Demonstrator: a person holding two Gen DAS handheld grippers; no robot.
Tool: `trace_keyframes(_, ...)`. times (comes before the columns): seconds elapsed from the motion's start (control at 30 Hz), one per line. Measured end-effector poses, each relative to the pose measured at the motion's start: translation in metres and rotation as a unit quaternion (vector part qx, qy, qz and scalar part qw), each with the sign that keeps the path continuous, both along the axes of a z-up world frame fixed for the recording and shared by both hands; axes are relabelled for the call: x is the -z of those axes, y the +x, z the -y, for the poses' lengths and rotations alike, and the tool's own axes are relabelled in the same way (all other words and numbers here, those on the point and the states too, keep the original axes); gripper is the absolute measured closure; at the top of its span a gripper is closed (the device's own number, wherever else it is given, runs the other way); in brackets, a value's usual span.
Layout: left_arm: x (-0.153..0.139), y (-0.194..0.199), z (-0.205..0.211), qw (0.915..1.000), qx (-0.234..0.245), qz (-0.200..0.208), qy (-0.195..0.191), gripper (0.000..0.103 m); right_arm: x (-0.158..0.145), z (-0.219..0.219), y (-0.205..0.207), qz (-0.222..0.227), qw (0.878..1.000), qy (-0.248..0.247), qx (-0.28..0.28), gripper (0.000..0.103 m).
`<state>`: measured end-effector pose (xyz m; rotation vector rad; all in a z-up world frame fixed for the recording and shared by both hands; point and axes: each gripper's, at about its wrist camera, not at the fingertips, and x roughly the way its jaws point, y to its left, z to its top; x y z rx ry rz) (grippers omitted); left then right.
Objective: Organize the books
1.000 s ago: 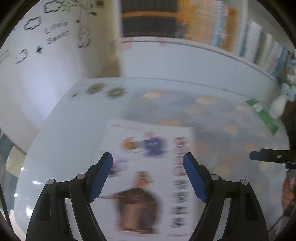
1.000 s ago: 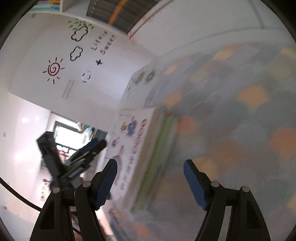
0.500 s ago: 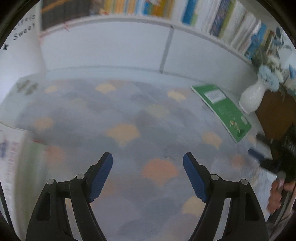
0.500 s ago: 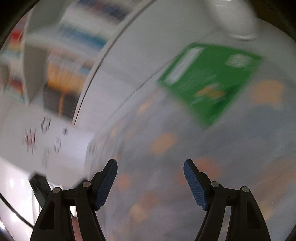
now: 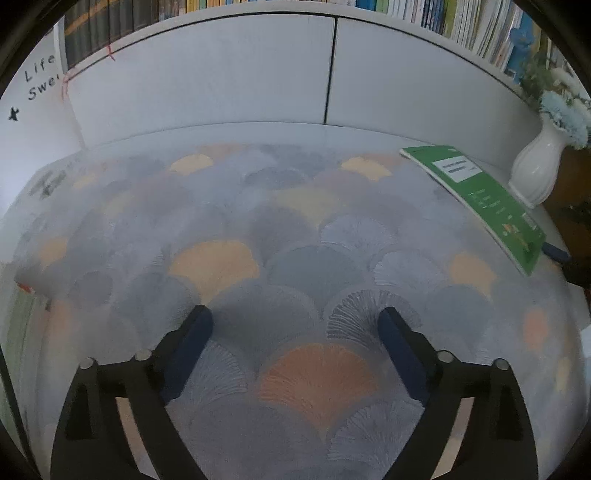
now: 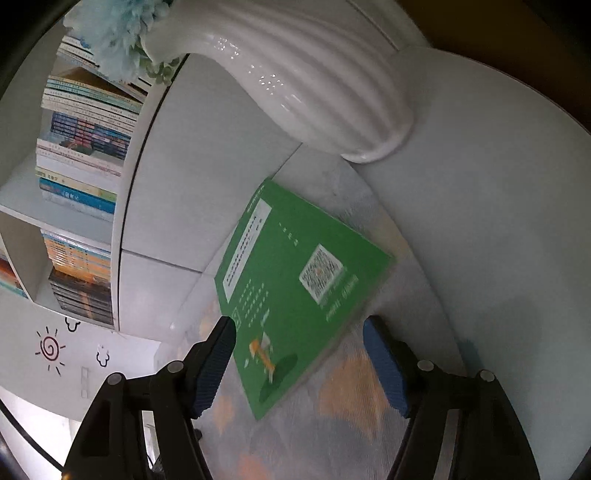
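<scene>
left hand-held gripper [image 5: 295, 332]: your jaws are opening, nothing between them
right hand-held gripper [image 6: 299, 360]: released, hanging over your green book [image 6: 295, 280]
book: flat on the table [image 5: 258, 229], near the vase [image 6: 306, 85]

The left wrist view looks steeply down on the patterned tablecloth [image 5: 295, 229]. The right wrist view, rolled sideways, sits close to the green book [image 6: 295, 280], which both share [image 5: 480, 195].

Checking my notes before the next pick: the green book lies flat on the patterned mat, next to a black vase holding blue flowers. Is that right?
Not quite: the vase is white, not black, as the right wrist view shows. The rest holds: the green book lies flat on the patterned mat, next to that vase holding blue flowers.
</scene>
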<state>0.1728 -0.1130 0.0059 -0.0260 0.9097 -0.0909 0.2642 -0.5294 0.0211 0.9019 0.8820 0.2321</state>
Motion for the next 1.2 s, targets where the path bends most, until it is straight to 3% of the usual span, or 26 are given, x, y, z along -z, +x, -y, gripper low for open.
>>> trace_keyframes(0.17,0.002,0.001,0.006,0.9999,0.009,-0.005,0.013,0.002,0.007,0.005,0.001,0.013,1.000,0.025,-0.001,0.028)
trace_keyframes(0.37,0.002,0.001,0.006,0.9999,0.011,-0.006,0.010,0.001,0.005,-0.008,-0.006,0.080,0.996,-0.043,0.003,0.027)
trace_keyframes(0.43,0.002,0.001,0.006,0.9999,0.011,-0.006,0.011,0.001,0.007,-0.007,-0.008,0.092,0.994,-0.055,0.009,0.038)
trace_keyframes(0.47,0.002,0.001,0.006,0.9999,0.011,-0.006,0.011,0.001,0.008,-0.003,-0.008,0.096,0.994,-0.044,0.016,0.043)
trace_keyframes(0.53,0.003,0.001,0.006,0.9998,0.011,-0.006,0.012,0.001,0.015,0.007,-0.009,0.102,0.994,-0.001,0.033,0.069)
trace_keyframes(0.63,0.003,0.002,0.007,0.9998,0.011,-0.007,0.014,0.001,0.027,0.019,-0.012,0.124,0.988,0.086,0.039,0.073)
trace_keyframes(0.7,0.003,0.002,0.008,0.9998,0.011,-0.007,0.016,0.001,0.028,0.017,-0.009,0.132,0.985,0.102,0.039,0.070)
trace_keyframes(0.8,0.004,0.002,0.008,0.9998,0.011,-0.007,0.016,0.001,0.021,-0.003,-0.001,0.120,0.991,0.046,0.024,0.072)
trace_keyframes(0.9,0.003,0.002,0.008,0.9998,0.012,-0.007,0.015,0.001,0.008,-0.029,-0.002,0.130,0.991,-0.020,-0.008,0.092)
trace_keyframes(1.1,0.000,-0.009,0.000,0.9991,0.022,-0.033,0.018,0.001,-0.025,-0.067,-0.029,0.177,0.981,-0.080,-0.013,0.092)
trace_keyframes(1.2,-0.005,-0.019,-0.015,0.9979,0.021,-0.062,-0.002,0.003,-0.063,-0.083,-0.057,0.222,0.970,-0.093,-0.023,0.093)
